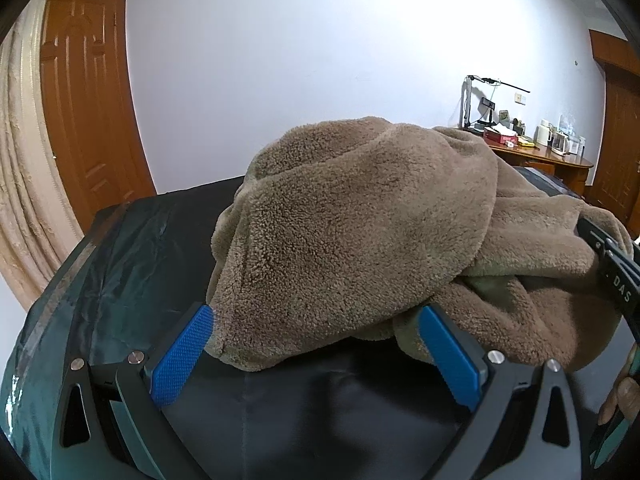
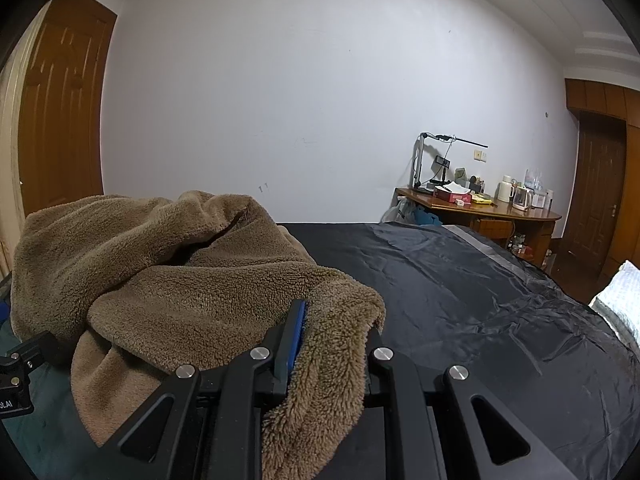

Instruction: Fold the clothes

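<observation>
A brown fleece garment (image 1: 360, 220) lies bunched in a heap on the dark bed cover (image 1: 132, 264). My left gripper (image 1: 316, 312) is open, its blue pads (image 1: 180, 356) wide apart at the heap's near edge, not pressing on it. In the right wrist view my right gripper (image 2: 336, 320) is shut on a fold of the fleece garment (image 2: 160, 280); the cloth drapes over the fingers and hides the right pad. The right gripper (image 1: 616, 272) also shows at the far right edge of the left wrist view, with a hand (image 1: 620, 396) below it.
The dark bed cover (image 2: 460, 292) stretches off to the right of the heap. A wooden desk (image 2: 480, 212) with a lamp, bottles and boxes stands against the white wall. Wooden doors (image 1: 88, 92) flank the room. A pale pillow (image 2: 620, 300) lies at the right edge.
</observation>
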